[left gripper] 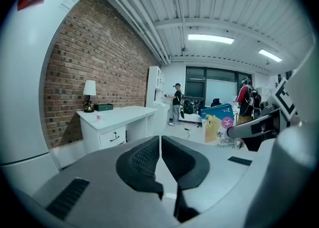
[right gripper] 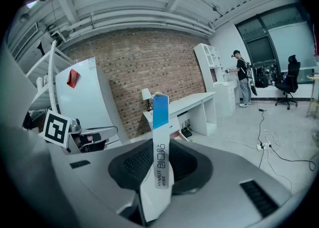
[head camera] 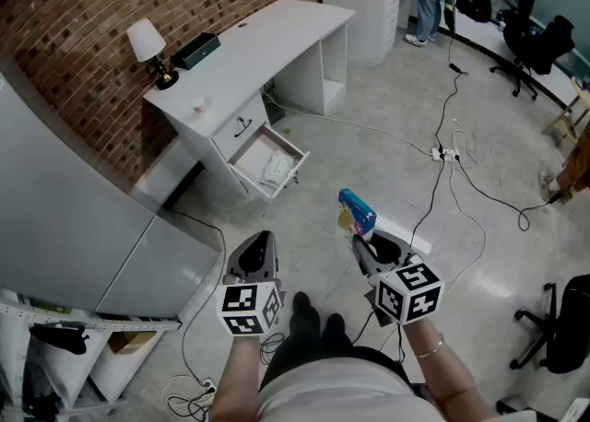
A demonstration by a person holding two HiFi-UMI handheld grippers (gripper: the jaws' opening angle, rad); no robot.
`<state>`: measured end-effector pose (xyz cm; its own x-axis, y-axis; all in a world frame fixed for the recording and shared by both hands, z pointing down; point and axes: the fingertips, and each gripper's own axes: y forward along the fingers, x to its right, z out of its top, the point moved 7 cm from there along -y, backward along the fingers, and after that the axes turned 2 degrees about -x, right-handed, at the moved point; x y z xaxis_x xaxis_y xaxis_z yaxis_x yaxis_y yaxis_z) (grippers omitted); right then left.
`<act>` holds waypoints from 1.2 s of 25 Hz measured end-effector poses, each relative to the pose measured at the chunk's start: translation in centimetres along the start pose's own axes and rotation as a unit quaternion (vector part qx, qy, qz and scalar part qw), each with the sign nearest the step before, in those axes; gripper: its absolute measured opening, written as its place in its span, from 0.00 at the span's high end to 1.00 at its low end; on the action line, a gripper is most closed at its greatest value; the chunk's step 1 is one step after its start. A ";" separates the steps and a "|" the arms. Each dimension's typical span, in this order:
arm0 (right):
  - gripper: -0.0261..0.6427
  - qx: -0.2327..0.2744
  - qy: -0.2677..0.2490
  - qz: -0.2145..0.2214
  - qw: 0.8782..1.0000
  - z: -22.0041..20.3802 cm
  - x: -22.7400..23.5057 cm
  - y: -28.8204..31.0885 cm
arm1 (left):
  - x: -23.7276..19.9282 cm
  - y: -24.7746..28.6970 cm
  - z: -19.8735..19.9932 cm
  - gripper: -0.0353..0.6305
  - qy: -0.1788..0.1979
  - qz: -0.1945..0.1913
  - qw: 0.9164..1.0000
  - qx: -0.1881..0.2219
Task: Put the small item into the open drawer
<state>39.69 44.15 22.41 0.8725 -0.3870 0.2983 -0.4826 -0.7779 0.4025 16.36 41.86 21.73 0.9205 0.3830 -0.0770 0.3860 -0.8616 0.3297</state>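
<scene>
Right gripper (head camera: 361,243) pinches a slim blue-and-white box (head camera: 356,212) by its lower end, pads pressed on both wide faces, and the box stands up out of the jaws. Left gripper (head camera: 259,249) has its jaws pressed together on nothing, and we see it just beside the right one at the person's waist. Progress, as we judge it: the pick is done and the drawer (head camera: 291,176) of the white desk (head camera: 267,38) is already pulled open, with something white lying inside. Box and drawer are well apart, with open floor between them. What is left is to walk over, lower the box into the drawer and let go. Writing: the box's narrow edge (right gripper: 160,117) reads "HYNAUT" with Chinese characters above it. In the left gripper view the wide face (left gripper: 219,125) shows yellow art, a pink round logo and upside-down print that looks like "Bandage", but we are not sure. Each gripper's cube carries black-and-white square markers.
</scene>
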 end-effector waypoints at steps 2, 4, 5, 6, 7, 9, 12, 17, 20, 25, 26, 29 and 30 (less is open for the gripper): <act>0.82 0.001 -0.001 0.000 1.000 0.1 0.1 -0.1 | 0.1 -0.1 0.1 0.90 0.000 0.002 1.000 0.002; 0.82 0.001 -0.003 -0.001 1.000 0.2 0.3 -0.3 | 0.3 -0.2 0.1 0.90 -0.001 0.005 1.000 0.002; 0.81 -0.001 -0.004 -0.001 1.000 0.1 0.3 -0.4 | 0.4 -0.3 0.1 0.90 -0.002 0.006 1.000 0.002; 0.81 -0.002 -0.005 0.001 1.000 0.1 0.4 -0.6 | 0.4 -0.3 0.1 0.90 -0.004 0.008 1.000 0.002; 0.81 -0.004 -0.006 0.003 1.000 0.0 0.4 -0.6 | 0.5 -0.4 0.0 0.90 -0.006 0.009 1.000 0.001; 0.81 -0.006 -0.005 0.009 1.000 -0.1 0.4 -0.6 | 0.4 -0.6 -0.1 0.90 -0.007 0.013 1.000 0.002; 0.81 -0.007 -0.008 0.016 1.000 -0.1 0.4 -0.5 | 0.1 -0.9 -0.2 0.90 -0.009 0.020 1.000 0.003; 0.81 -0.009 -0.014 0.024 1.000 0.6 0.7 -0.1 | -0.3 -0.8 0.1 0.90 -0.012 0.031 0.999 0.007; 0.81 -0.011 -0.010 0.028 0.999 0.6 0.8 0.6 | -0.8 -0.5 0.0 0.90 -0.011 0.037 0.999 0.005; 0.81 -0.016 -0.006 0.031 0.999 1.8 1.0 3.4 | -2.8 1.3 0.5 0.90 -0.014 0.046 0.999 0.001; 0.81 -0.017 -0.005 0.031 0.999 2.2 0.9 4.3 | -3.6 1.8 0.7 0.90 -0.014 0.047 0.999 -0.001; 0.81 -0.021 -0.003 0.031 0.999 3.4 0.6 7.3 | -6.3 3.6 1.0 0.90 -0.019 0.050 0.999 -0.008; 0.81 -0.024 -0.002 0.031 0.999 3.8 0.7 8.4 | -7.2 4.4 1.1 0.90 -0.023 0.052 0.998 -0.008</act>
<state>36.51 35.47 22.73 0.8413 -0.4354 0.3203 -0.5384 -0.7282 0.4241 11.51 34.93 22.69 0.9574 0.2762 -0.0838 0.2877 -0.8901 0.3535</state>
